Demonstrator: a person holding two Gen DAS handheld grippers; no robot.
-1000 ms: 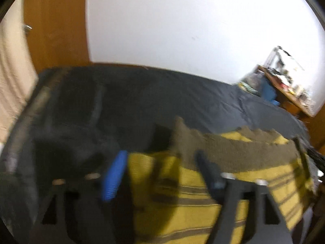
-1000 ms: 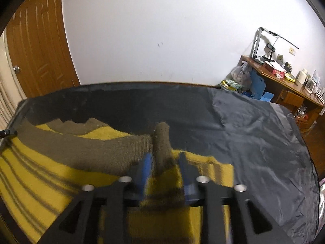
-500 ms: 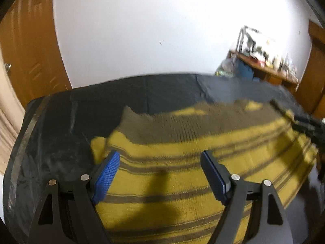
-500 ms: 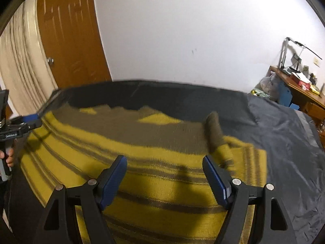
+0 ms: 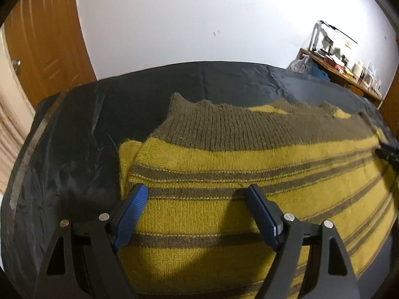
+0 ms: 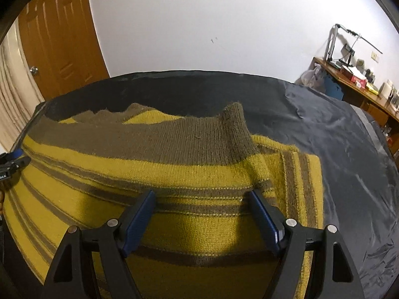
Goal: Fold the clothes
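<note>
A yellow knit sweater (image 5: pixel 249 164) with olive-brown stripes and an olive ribbed hem lies folded on a black sheet (image 5: pixel 74 154); it also shows in the right wrist view (image 6: pixel 174 172). My left gripper (image 5: pixel 195 211) is open and empty above the sweater's left end. My right gripper (image 6: pixel 202 214) is open and empty above its right end, where a folded sleeve (image 6: pixel 299 184) lies. The right gripper's tip (image 5: pixel 389 153) shows at the left wrist view's right edge, and the left gripper's tip (image 6: pixel 11 162) at the right wrist view's left edge.
The black sheet (image 6: pixel 336 149) covers a bed that reaches a white wall. A brown door (image 6: pixel 59 39) stands at the left. A cluttered wooden desk (image 6: pixel 361 84) with a lamp stands at the right.
Both grippers have opened and let go of the sweater, which now lies flat. Both have drawn back and up from the cloth.
</note>
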